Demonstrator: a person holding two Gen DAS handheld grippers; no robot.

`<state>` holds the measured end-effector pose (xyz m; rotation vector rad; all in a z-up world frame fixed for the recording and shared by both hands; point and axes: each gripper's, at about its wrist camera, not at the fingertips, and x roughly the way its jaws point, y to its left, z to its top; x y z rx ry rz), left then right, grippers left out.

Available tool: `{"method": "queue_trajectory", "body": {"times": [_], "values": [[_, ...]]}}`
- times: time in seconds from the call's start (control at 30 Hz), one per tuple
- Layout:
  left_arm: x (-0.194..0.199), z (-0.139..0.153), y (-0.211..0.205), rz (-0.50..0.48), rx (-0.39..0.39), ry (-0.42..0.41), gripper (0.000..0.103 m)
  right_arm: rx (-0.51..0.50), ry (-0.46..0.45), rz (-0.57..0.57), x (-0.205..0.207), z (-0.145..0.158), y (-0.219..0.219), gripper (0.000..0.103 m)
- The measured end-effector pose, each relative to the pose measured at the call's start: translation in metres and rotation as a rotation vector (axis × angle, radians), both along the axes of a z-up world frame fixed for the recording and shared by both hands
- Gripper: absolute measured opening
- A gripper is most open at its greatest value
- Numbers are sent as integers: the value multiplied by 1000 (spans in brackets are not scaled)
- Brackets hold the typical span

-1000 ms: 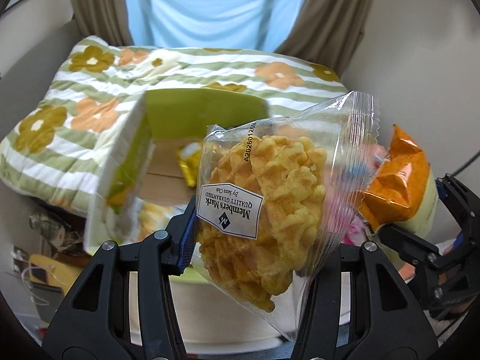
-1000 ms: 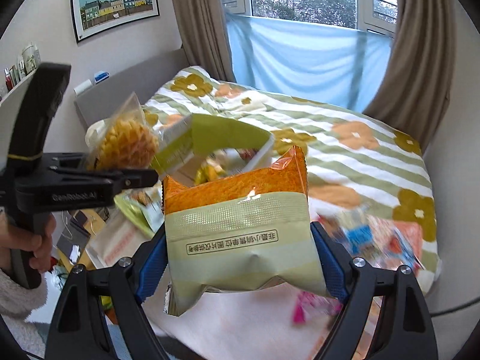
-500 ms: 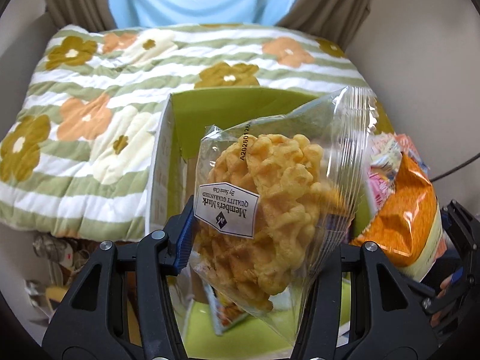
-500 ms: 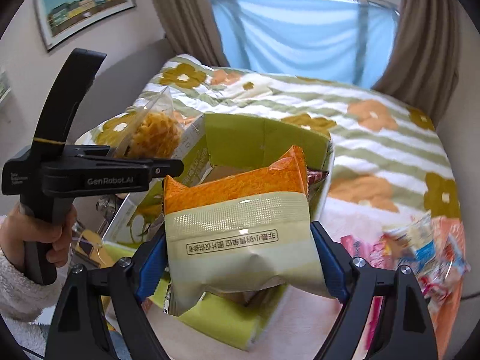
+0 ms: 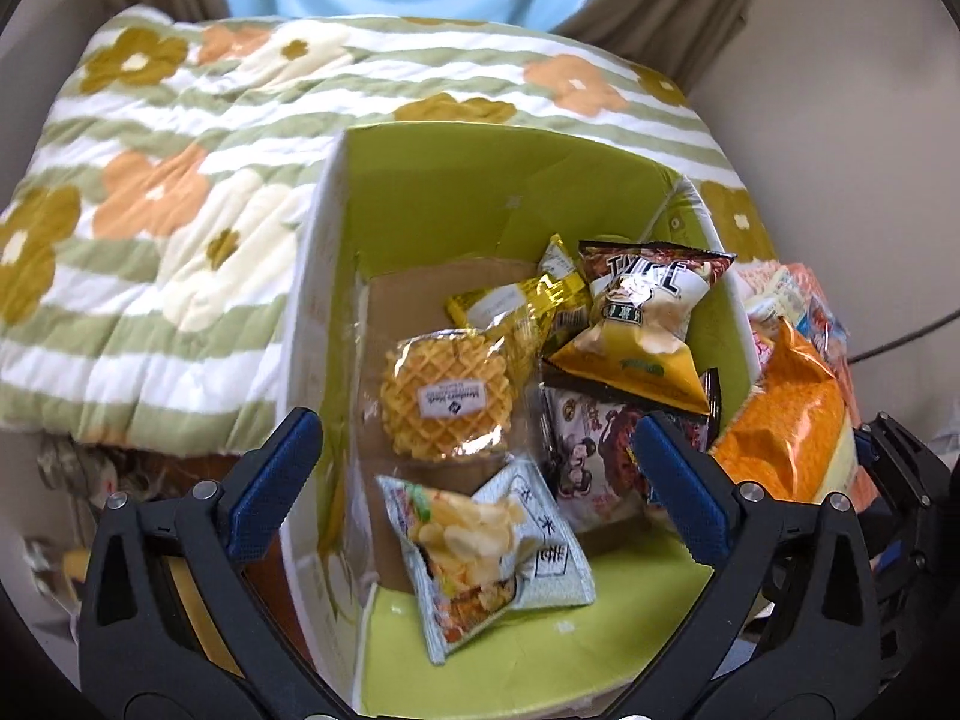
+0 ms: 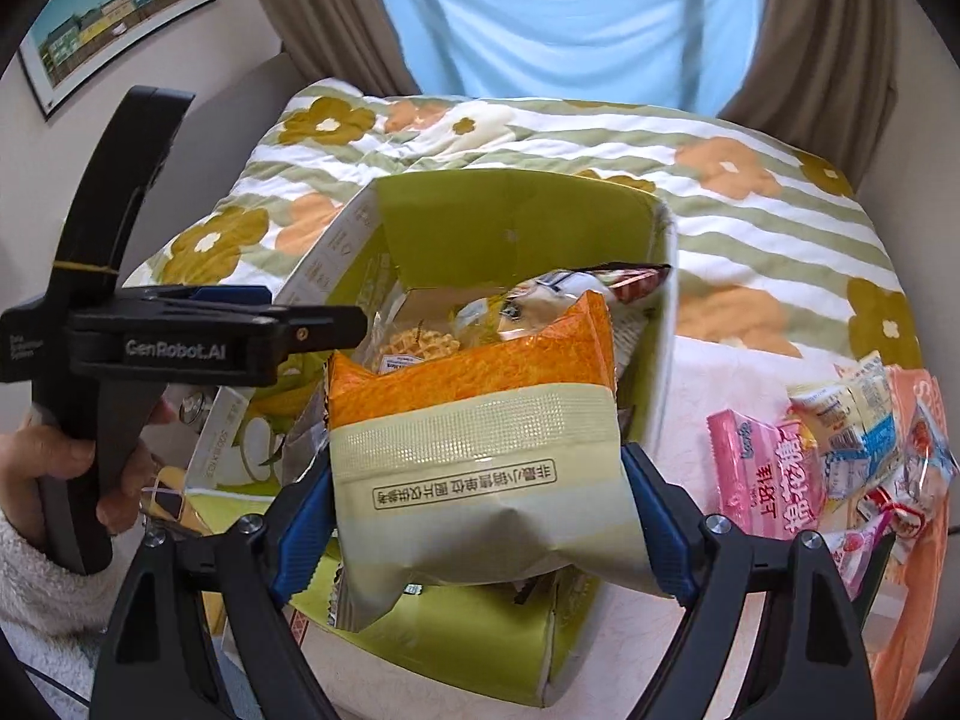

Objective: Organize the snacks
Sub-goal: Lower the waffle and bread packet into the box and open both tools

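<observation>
Your left tool (image 5: 477,474) hangs over the green box (image 5: 456,192) with its blue-padded jaws spread wide and nothing between them, while your right tool (image 6: 477,516) is clamped on the orange-and-cream bag (image 6: 474,456), held just above the box's near edge. That bag blocks most of the right wrist view into the box; over its top edge you see only a sliver of the waffle pack (image 5: 447,399) and a chip bag's crimped end. From the left wrist view the box is already crowded — the waffle pack lies flat on the cardboard floor with a white "Member's Mark" label, a grey-green chip bag (image 5: 486,546) with Chinese characters lies just in front of it, a gold foil packet (image 5: 516,303) sits behind, and a yellow chip bag (image 5: 642,324) leans on a cartoon-printed pack (image 5: 591,456) against the right wall. The held bag carries a boxed line of Chinese print, shown upside down. The side of your left tool reads "GenRobot.AI". The box stands on the flowered quilt (image 6: 750,192) of a bed; to its right, loose snacks (image 6: 840,450) are heaped — one pink pack with Chinese lettering. A framed picture (image 6: 114,18) hangs on the wall at left, and curtains (image 6: 822,36) flank the blue sheet (image 6: 570,24) over the window.
</observation>
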<state>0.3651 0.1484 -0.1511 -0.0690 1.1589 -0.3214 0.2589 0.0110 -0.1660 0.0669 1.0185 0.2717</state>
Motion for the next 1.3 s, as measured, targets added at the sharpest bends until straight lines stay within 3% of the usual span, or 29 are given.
{"method": "queue_trajectory", "body": {"times": [0.33, 0.43, 0.57, 0.7, 1.07, 1.3], "values": [[-16, 53, 33, 112, 17, -141, 102, -38, -55, 136, 23, 3, 34, 85], [-19, 58, 42, 130, 14, -144, 102, -48, -64, 172, 35, -1, 49, 86], [-21, 58, 52, 157, 11, -145, 102, -60, -89, 194, 50, -9, 65, 88], [-24, 54, 56, 166, 7, -139, 102, -62, -91, 192, 53, -18, 71, 102], [-35, 45, 50, 141, -9, -123, 102, -36, -133, 165, 24, -8, 57, 102], [-47, 56, 39, 85, -1, -169, 102, -29, -140, 117, 8, 9, 47, 102]]}}
